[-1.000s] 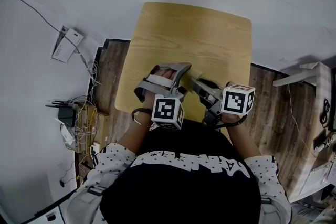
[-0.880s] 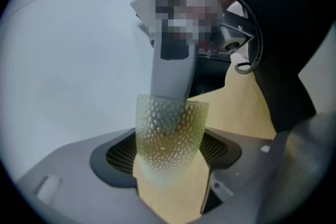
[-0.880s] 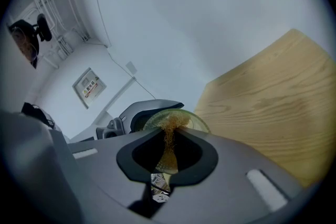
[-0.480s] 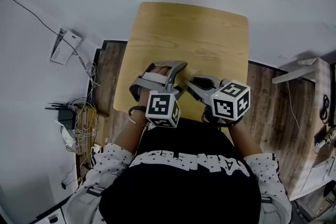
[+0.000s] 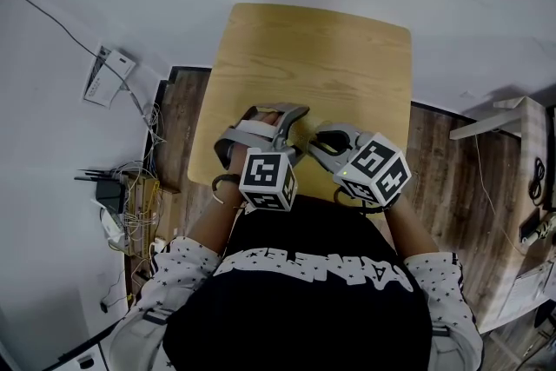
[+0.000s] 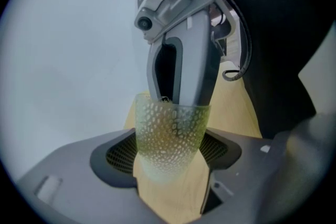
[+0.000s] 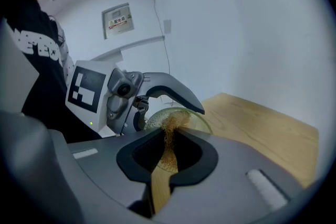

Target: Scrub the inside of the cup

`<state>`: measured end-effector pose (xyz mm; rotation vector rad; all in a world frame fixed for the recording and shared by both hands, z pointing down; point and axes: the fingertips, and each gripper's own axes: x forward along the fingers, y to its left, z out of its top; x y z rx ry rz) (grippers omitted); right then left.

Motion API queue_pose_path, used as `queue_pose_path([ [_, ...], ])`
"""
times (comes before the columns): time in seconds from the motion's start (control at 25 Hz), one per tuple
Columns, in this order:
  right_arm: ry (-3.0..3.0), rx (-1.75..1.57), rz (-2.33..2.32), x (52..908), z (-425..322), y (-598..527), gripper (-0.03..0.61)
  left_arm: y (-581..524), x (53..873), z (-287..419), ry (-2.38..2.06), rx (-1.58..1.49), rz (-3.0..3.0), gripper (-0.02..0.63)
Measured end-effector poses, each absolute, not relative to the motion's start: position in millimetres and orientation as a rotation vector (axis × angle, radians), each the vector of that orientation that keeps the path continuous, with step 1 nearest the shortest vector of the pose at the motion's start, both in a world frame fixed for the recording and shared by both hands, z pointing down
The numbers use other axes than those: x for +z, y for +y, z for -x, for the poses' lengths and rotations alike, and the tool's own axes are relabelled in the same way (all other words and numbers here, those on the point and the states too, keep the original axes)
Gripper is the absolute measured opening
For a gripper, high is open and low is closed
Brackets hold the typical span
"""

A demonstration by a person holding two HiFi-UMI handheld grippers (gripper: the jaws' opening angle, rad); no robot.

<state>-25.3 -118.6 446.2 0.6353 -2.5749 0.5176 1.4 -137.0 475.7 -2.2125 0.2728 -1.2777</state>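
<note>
My left gripper [image 6: 169, 153] is shut on a greenish glass cup [image 6: 169, 131] with a honeycomb pattern, held tilted over the near end of the wooden table [image 5: 313, 56]. My right gripper [image 7: 168, 159] is shut on a brush [image 7: 160, 186] with a wooden handle. Its brown bristles [image 7: 171, 126] reach into the cup's mouth [image 7: 191, 119]. In the head view the left gripper [image 5: 295, 133] and right gripper [image 5: 323, 140] meet nose to nose just in front of the person's chest, and they hide most of the cup.
The small table has a rounded near-left edge [image 5: 198, 174] and stands against a white wall. Tangled cables and a power strip [image 5: 117, 191] lie on the floor at the left. A white box [image 5: 110, 74] lies near them. White furniture [image 5: 508, 122] stands at the right.
My right gripper has rolled about its own axis with the brush in the cup; its marker cube shows a different face. The left gripper keeps the cup where it was.
</note>
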Motion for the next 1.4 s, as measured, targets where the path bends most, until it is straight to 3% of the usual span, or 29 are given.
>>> queue_pose_path([
  [1.4,-1.911,-0.990,0.078,459.3,7.0,-92.7,0.051,-115.5,484.4,-13.2,0.160,-1.314,2.534,0.362],
])
